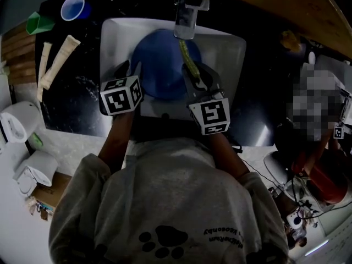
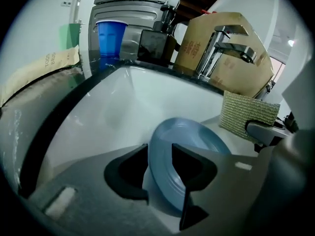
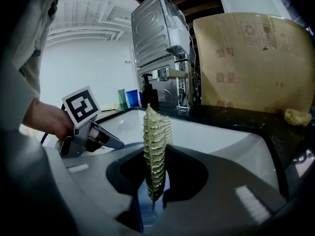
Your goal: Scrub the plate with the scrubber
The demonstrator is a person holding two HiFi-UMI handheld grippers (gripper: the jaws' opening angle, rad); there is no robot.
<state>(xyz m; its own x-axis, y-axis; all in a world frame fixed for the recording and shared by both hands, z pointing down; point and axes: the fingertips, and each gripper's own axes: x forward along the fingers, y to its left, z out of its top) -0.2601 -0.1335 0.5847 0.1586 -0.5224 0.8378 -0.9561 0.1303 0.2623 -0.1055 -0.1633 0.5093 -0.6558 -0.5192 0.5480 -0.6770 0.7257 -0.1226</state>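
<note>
Seen from above, a person in a grey sweatshirt leans over a white sink (image 1: 231, 48) set into a dark worktop (image 1: 71, 98), holding a tool in each hand. A blue plate (image 1: 159, 59) sits in the basin below the tap (image 1: 186, 15), and both tools reach down to its near side.

The left tool (image 2: 160, 173) is at the plate's left edge. In the left gripper view its jaws stand wide apart with the plate's rim between them, and the plate looks tipped up at an angle. The jaws are open rather than clamped on the rim.

The right tool (image 3: 155, 191) is closed on the scrubber (image 3: 155, 146), a yellow-green ribbed pad. In the right gripper view the scrubber stands upright and edge-on between the jaws, rising well above them, with a sliver of the blue plate showing just beneath. From above, the scrubber stretches from the right tool across the plate's right side towards the tap. Whether it touches the plate cannot be told.

A blue cup (image 1: 72, 7) stands on the worktop beyond the sink's far left corner. A cardboard box (image 2: 221, 28) stands behind the tap
</note>
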